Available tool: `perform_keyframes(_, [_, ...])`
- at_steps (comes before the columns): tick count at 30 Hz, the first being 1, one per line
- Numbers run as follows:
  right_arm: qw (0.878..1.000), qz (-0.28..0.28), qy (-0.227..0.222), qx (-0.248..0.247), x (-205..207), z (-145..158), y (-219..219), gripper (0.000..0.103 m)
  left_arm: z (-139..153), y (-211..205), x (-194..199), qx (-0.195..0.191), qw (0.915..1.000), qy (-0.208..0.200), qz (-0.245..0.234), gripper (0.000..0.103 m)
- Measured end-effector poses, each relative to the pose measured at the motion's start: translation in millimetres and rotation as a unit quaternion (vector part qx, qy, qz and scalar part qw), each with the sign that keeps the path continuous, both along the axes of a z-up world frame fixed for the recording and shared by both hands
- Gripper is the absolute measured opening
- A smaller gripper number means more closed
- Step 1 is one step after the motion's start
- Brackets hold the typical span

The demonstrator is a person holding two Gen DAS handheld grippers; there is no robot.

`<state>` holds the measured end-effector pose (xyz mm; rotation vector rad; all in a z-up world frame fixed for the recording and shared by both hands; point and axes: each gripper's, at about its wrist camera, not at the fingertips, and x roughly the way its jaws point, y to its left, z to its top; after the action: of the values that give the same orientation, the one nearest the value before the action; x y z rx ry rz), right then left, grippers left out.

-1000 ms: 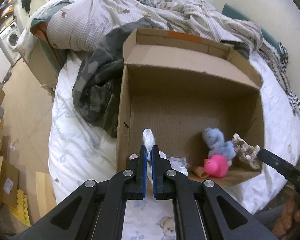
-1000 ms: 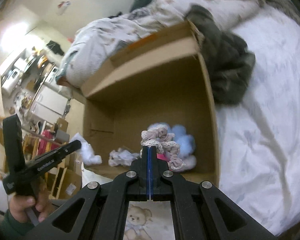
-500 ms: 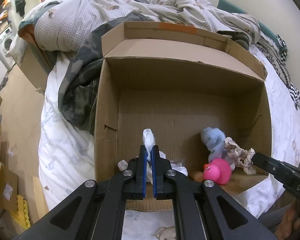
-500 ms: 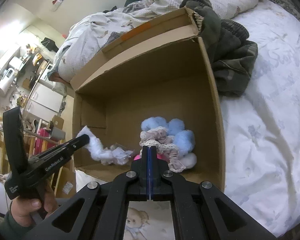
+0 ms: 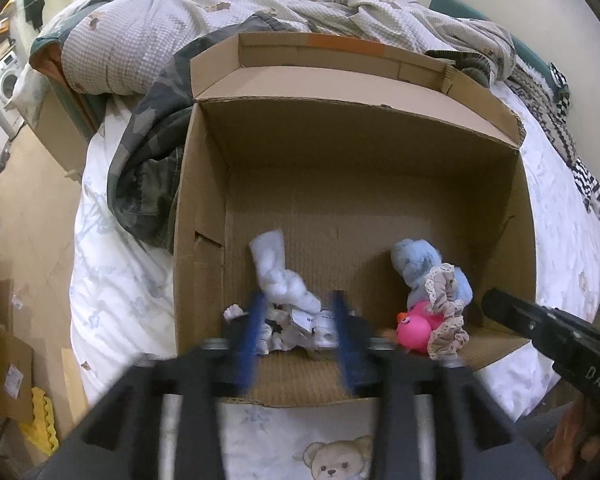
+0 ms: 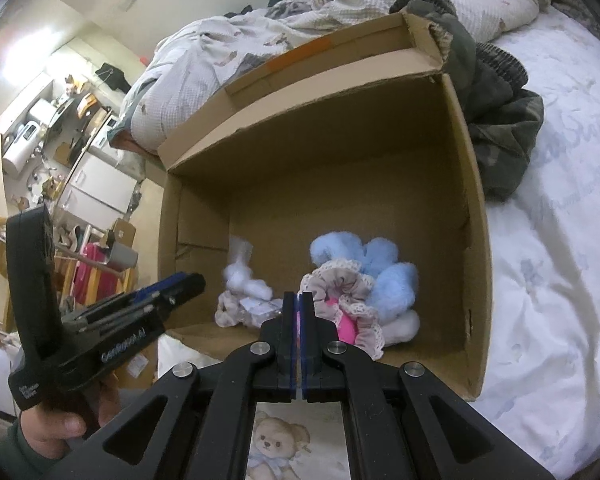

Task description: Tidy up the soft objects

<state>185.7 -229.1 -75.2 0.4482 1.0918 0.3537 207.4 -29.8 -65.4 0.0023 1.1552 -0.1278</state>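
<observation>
Box (image 5: 204, 200): left jaws just opened, white fluff (image 5: 280, 276) released.

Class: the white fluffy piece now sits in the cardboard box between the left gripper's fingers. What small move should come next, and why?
Probably lift the left gripper up and back out of the cardboard box. Its jaws have just been opening, and the white fluffy piece looks released onto the box floor.

Matt corrugated cardboard box (image 5: 204, 200); fluffy white tuft (image 5: 278, 276), seemingly cotton.
</observation>
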Motion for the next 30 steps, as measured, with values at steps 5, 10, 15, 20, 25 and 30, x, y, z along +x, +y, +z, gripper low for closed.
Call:
perform_keyframes(5, [0.999,-0.025,-0.011,0.020,-0.6,5.1,-11.7,0.069,12.6,-6.1,-7.5,0.011,0.9993,-0.034,-0.012,0.066])
perform_keyframes(10, [0.998,-0.047,-0.031,0.020,-2.9,14.5,-19.0,0.080,26.5,-9.4,-15.6,0.034,0.9974,-0.062,-0.012,0.066])
perform_keyframes(15, [0.996,-0.067,-0.055,-0.002,-7.1,26.2,-22.6,0.102,42.3,2.5,-23.4,0.022,0.9961,-0.084,0.018,0.066])
perform_keyframes(20, [0.991,-0.094,-0.094,-0.026,-20.6,41.5,-29.2,0.103,52.1,16.4,-33.4,0.008,0.9947,-0.094,0.041,0.072])
perform_keyframes(25, [0.985,-0.097,-0.127,-0.067,-34.7,55.6,-27.4,0.103,58.1,26.3,-49.2,-0.002,0.9929,-0.109,0.048,0.091])
perform_keyframes(30, [0.981,-0.085,-0.148,-0.095,-53.3,62.6,-19.4,0.103,71.3,28.9,-76.8,0.017,0.9852,-0.168,0.030,0.096])
